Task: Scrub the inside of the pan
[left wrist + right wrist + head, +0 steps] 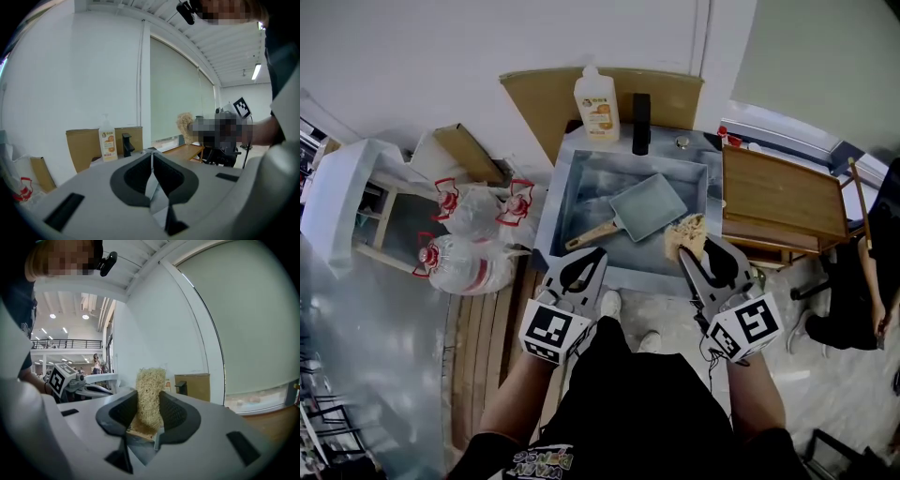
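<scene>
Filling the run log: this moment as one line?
left claw shut, empty | right claw shut on scrubber | pan in sink, untouched

Grey rectangular wooden-handled pan (649,207) in sink (581,197), tan fibrous scrubber (150,390)

One pan (647,206), one sink (546,225) and one straw-coloured scrubber (684,234); two grippers, namely the left gripper (586,261) and the right gripper (692,258); one soap bottle (596,105); one black tap (641,124); three clear water jugs (473,214) with red handles; two cardboard pieces (534,94); one wooden table (783,197); two white shoes (609,302)
</scene>
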A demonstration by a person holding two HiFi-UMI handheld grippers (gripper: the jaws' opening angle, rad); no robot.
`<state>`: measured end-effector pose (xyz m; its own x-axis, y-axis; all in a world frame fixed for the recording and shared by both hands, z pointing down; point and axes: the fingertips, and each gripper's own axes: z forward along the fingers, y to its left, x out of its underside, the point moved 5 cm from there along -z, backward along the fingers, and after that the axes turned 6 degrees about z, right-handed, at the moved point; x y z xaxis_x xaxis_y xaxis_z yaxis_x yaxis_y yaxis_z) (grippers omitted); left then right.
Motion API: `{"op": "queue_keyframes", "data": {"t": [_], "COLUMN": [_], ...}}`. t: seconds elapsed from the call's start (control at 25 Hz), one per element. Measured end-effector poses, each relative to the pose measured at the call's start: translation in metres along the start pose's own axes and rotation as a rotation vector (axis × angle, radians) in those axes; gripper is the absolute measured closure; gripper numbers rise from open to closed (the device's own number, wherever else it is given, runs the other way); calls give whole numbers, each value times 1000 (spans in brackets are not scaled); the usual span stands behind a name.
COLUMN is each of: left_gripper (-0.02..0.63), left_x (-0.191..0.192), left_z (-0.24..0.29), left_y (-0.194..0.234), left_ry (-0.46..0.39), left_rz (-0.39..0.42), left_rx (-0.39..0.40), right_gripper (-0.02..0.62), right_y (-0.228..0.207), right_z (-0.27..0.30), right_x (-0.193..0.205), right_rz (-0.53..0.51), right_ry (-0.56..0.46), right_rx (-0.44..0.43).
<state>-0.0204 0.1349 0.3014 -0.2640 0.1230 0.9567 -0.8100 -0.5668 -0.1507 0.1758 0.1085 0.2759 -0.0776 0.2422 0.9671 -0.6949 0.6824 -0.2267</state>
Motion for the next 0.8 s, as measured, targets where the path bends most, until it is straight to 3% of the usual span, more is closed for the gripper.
{"op": "queue_keyframes", "data": {"t": [0.24, 0.8], "left_gripper": [595, 492], "left_x": [16, 72], "left_z": [22, 85], "left_y": [31, 74], "left_ry": [51, 234], "left_rz": [-13, -14], "left_rx": [53, 230], "right_gripper": [448, 448], "right_y": [-9, -40], "right_z": [40, 111], "right_x": [6, 33], "right_rz": [32, 119], "right_ry": [24, 95], "right_rx": [20, 87]}}
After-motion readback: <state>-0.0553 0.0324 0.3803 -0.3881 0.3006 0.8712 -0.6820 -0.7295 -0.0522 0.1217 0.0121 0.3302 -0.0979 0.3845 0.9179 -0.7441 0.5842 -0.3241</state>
